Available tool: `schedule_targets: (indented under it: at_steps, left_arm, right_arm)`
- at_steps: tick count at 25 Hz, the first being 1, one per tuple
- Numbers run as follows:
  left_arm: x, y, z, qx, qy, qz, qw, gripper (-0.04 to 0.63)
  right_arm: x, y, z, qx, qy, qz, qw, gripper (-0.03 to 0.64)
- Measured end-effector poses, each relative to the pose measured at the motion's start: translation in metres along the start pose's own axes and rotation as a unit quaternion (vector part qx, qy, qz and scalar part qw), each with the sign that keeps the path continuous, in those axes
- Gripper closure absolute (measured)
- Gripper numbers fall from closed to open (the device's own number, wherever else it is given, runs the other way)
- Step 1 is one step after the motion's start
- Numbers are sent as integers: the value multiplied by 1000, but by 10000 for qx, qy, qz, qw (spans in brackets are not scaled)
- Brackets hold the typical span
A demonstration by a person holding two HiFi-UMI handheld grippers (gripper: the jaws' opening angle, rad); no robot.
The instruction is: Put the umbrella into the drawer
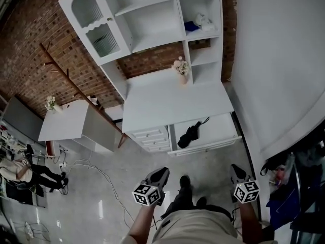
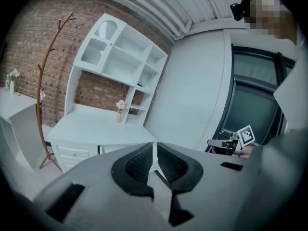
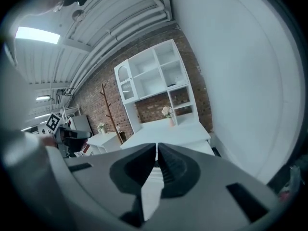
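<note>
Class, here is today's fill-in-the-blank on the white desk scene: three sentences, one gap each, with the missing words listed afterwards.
1. The black umbrella lies inside the open ____ of the white desk.
2. The left gripper and the right gripper both have their jaws ____, with nothing between them.
3. The vase on the desk top holds ____.

Missing words: drawer; shut; flowers.

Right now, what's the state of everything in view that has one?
drawer: pulled open
umbrella: folded, lying inside the open drawer
small drawers: closed
glass cabinet door: looks closed
left gripper: fingers shut, nothing between them
right gripper: fingers shut, nothing between them
</note>
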State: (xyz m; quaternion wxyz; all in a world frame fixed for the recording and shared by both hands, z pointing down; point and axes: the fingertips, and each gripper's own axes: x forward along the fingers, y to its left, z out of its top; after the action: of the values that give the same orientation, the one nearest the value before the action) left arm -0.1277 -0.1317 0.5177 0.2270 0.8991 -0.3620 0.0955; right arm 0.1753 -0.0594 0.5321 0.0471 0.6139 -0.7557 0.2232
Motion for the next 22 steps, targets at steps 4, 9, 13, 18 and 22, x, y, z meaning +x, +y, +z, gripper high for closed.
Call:
schedule_targets:
  at_steps: [4,9,13,18,22]
  left_arm:
    - [-26,-3,5,70,-138,165,9997,548]
    - [-53,1,0,17,-276,346,9990,548]
    - [-66,4,3,-17,-376,350,9987,548]
    - [-84,7,20,223,-592,177,9978,548]
    - [-94,22,30,454,-653,214,9966,548]
  right_arm:
    - [-1,10,-4,-20,0,142,9999,583]
    - [0,37,-4,-113,-42,389,9992,583]
    - [2,50,-2,-194,-56,432,9989,583]
    - [7,68,0,-259,-89,377,9989,583]
    - [11,91,10,-481,-165,281,9983,583]
